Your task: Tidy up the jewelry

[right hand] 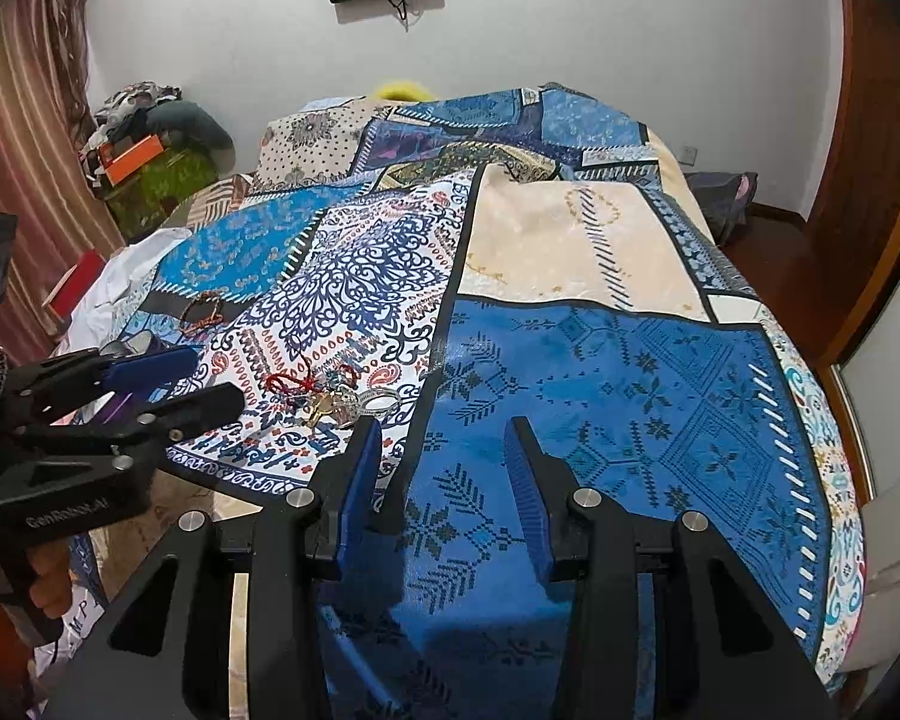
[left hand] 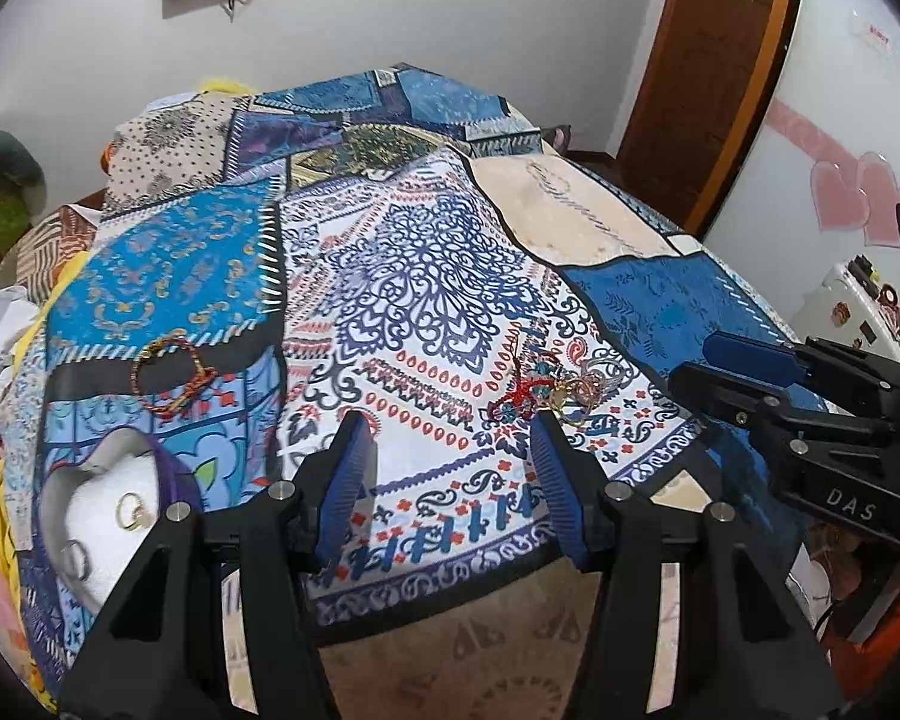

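A tangled pile of jewelry (left hand: 549, 387), with red thread, beads and gold and silver rings, lies on the patterned bedspread (left hand: 426, 276). It also shows in the right wrist view (right hand: 330, 396). A braided bracelet (left hand: 171, 375) lies apart at the left. A heart-shaped box (left hand: 108, 510) with white lining holds a gold ring (left hand: 129, 510) and a silver ring (left hand: 75, 558). My left gripper (left hand: 447, 480) is open and empty, just short of the pile. My right gripper (right hand: 444, 480) is open and empty over the blue patch, right of the pile.
The bed's near edge drops to a patterned floor (left hand: 480, 660). White cloth (left hand: 0, 330) lies at the bed's left side. A wooden door (left hand: 714, 60) and a white cabinet with pink hearts (left hand: 840, 120) stand at the right. Clutter (right hand: 144, 144) sits in the far left corner.
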`<state>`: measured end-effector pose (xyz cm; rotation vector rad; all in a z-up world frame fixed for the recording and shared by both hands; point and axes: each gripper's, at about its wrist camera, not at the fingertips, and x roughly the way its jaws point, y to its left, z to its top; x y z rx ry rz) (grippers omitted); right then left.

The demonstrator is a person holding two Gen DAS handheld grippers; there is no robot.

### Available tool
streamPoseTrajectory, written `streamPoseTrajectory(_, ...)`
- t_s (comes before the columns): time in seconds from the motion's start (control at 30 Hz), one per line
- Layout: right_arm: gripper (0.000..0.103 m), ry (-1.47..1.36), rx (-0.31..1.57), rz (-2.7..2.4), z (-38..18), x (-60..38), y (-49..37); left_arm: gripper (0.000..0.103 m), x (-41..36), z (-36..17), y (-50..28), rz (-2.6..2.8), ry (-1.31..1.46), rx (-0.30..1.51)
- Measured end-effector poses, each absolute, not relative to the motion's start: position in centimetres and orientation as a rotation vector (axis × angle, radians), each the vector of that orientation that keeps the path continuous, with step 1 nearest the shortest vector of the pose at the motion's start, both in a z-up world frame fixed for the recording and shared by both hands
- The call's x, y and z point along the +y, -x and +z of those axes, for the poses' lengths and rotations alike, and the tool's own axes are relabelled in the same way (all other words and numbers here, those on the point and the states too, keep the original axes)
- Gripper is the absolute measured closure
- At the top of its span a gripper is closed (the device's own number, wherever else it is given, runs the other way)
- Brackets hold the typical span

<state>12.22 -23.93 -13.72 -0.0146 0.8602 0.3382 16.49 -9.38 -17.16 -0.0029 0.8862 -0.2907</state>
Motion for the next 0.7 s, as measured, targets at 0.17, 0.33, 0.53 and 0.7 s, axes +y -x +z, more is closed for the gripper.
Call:
streamPoseTrajectory(0.17, 0.064, 0.01, 0.877, 0.352, -14.3, -23.8, -12.5, 0.06, -10.0, -18.1, -17.3, -0.314, -0.014, 0.891)
streamPoseTrajectory(0.33, 0.064, 0.013, 0.886, 0.362, -14.6, -23.6, -12.8, 0.079, -10.8, -18.3, -17.7, -0.365, -0.019, 0.879)
streamPoseTrajectory(0.53, 0.064, 0.014, 0.89, 0.368, -14.8, -23.4, -13.0, 0.097, -11.2, -18.5, -18.0, -0.396, 0.003, 0.87)
streamPoseTrajectory(0.7, 0.064, 0.015, 0.89, 0.378, -14.7, -23.0, -13.2, 0.098, -10.4, -17.1, -17.5, -0.38, 0.033, 0.832)
